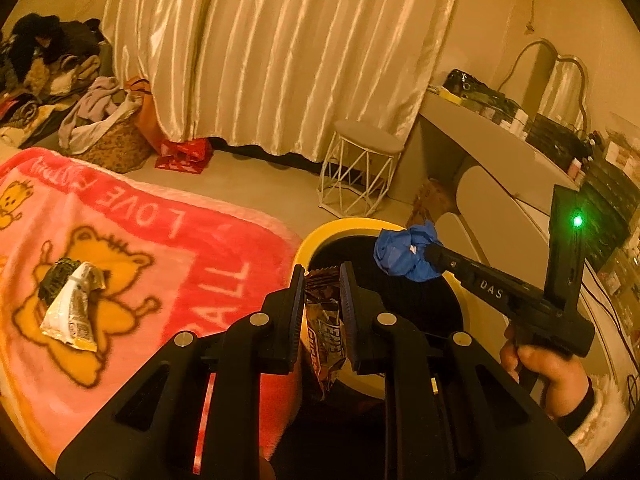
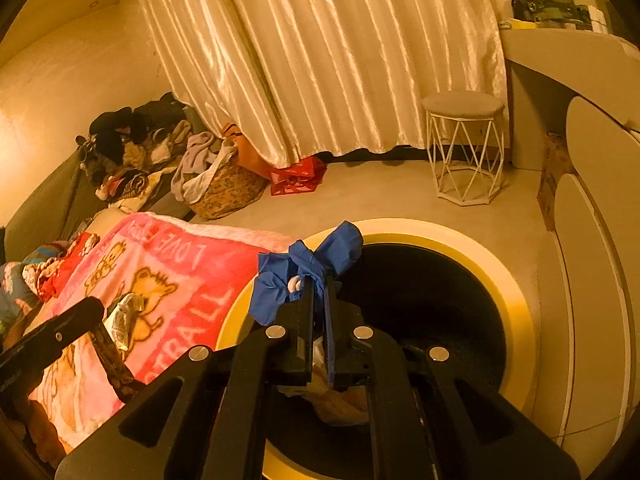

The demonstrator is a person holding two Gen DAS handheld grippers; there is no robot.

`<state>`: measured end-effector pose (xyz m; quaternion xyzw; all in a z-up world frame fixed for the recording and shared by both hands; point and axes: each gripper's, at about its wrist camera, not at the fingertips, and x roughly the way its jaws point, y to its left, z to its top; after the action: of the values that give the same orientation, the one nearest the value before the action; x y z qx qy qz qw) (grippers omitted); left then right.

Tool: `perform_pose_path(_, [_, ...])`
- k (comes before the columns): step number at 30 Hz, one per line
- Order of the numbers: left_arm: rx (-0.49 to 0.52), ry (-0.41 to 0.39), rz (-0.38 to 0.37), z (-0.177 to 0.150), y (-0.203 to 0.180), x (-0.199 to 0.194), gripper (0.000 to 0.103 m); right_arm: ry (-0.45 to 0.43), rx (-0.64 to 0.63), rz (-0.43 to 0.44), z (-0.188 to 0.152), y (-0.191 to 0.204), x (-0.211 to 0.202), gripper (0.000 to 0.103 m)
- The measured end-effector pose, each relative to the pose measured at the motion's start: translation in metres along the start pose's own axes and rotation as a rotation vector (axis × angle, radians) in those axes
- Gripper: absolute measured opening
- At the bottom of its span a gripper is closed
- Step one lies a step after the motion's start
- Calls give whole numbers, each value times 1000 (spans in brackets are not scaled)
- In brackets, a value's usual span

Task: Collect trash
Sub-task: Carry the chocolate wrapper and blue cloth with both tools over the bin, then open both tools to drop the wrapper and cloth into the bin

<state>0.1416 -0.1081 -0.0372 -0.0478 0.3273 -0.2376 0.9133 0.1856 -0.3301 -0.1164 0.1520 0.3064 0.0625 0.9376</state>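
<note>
The right hand-held gripper point(image 2: 318, 280) pinches crumpled blue trash point(image 2: 280, 280) above the yellow-rimmed bin point(image 2: 516, 292).

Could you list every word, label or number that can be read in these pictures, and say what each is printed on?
"LOVE": pink blanket, near its far border.
"ALL": same blanket, on its red border beside the yellow bin; the letters before it are covered.
"DAS": right gripper, on its black body.
Brown wrapper in the left gripper: print too blurred.
White wrapper on the blanket: too small.

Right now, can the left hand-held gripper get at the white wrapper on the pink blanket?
Probably not yet. The left hand-held gripper is shut on a brown snack wrapper over the yellow-rimmed bin. The white wrapper lies uncovered on the blanket; the path looks free once emptied.
</note>
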Motion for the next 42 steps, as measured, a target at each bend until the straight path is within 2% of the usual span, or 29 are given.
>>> perform_pose_path(28, [111,84,-97,-12,-50,47,12,26,41,-108,-3,-45,4,5])
perform_pose_path(42, [110,144,-129,-21,-58,75,12,38,61,-120,-4,-57,6,5])
